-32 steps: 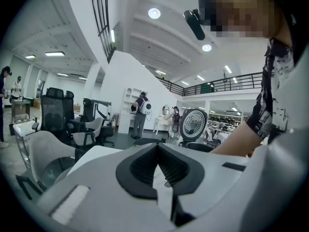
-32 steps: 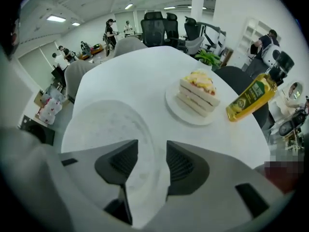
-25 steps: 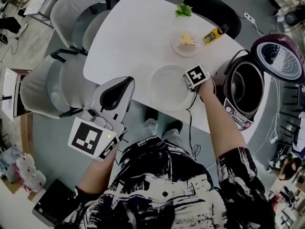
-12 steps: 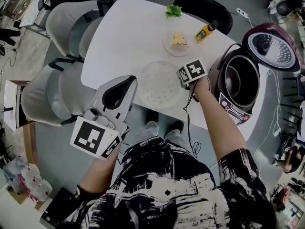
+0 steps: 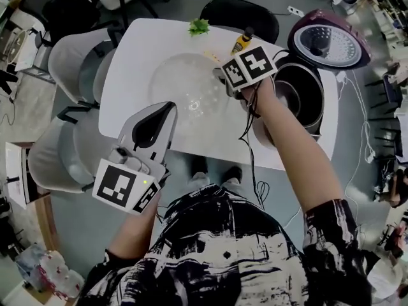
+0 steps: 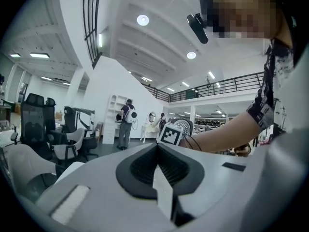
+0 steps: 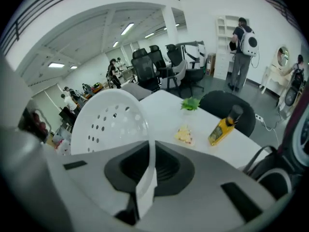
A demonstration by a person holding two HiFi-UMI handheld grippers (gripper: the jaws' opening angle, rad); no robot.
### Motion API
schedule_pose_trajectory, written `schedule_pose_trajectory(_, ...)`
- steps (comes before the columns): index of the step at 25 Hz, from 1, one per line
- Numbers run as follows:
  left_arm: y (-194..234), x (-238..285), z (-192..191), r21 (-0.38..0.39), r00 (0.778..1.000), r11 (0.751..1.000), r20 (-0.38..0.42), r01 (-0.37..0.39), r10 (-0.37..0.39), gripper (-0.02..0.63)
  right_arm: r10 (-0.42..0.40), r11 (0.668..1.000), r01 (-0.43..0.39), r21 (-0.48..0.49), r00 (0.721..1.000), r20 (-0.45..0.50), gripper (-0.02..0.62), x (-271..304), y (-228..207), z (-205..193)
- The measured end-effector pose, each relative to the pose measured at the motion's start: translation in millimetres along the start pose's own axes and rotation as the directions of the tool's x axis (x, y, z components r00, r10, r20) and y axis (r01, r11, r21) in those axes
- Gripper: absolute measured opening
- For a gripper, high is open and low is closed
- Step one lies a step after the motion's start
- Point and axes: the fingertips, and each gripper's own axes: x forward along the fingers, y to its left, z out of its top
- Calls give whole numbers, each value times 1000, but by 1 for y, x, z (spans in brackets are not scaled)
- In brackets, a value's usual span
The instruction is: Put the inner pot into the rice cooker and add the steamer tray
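My right gripper (image 5: pixel 222 80) is shut on the rim of the white perforated steamer tray (image 5: pixel 186 93) and holds it tilted in the air above the white table (image 5: pixel 131 75). In the right gripper view the steamer tray (image 7: pixel 112 121) stands up on edge from between the jaws of the right gripper (image 7: pixel 148 148). To its right stands the dark red rice cooker (image 5: pixel 299 116), its lid (image 5: pixel 328 43) open and the inner pot (image 5: pixel 294 93) seated inside. My left gripper (image 5: pixel 164 110) hangs near the table's front edge, shut on nothing; the left gripper (image 6: pixel 158 150) points level into the room.
A yellow bottle (image 5: pixel 241 41), a green sprig (image 5: pixel 199 26) and a plate of food (image 7: pixel 183 134) sit at the table's far side. Grey chairs (image 5: pixel 70 69) stand on the left and a black chair (image 5: pixel 239 11) behind. The cooker's cable (image 5: pixel 354 101) runs off to the right.
My right gripper has lifted the steamer tray off the table, high into the air. The left gripper has risen a little.
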Motion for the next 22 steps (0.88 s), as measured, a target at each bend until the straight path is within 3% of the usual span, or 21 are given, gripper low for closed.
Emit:
schedule_pose_trajectory(5, -32, 23, 12, 21, 996, 996, 27, 87, -88, 5, -89, 996, 87, 29, 992, 93, 8, -88, -43, 19)
schedule_pose_trajectory(10, -72, 53, 18, 34, 983, 983, 28, 179, -180, 5, -223, 965, 208, 158, 971, 89, 8, -174, -123, -25)
schedule_pose_trajectory(16, -115, 85, 17, 42, 967, 966, 3, 255, -255, 5, -344, 874, 314, 371, 939, 15, 8, -231, -216, -117)
schedule_pose_trajectory(22, -134, 99, 11, 50, 962, 961, -32, 271, -269, 5, -379, 792, 366, 489, 922, -76, 8, -232, -261, -190)
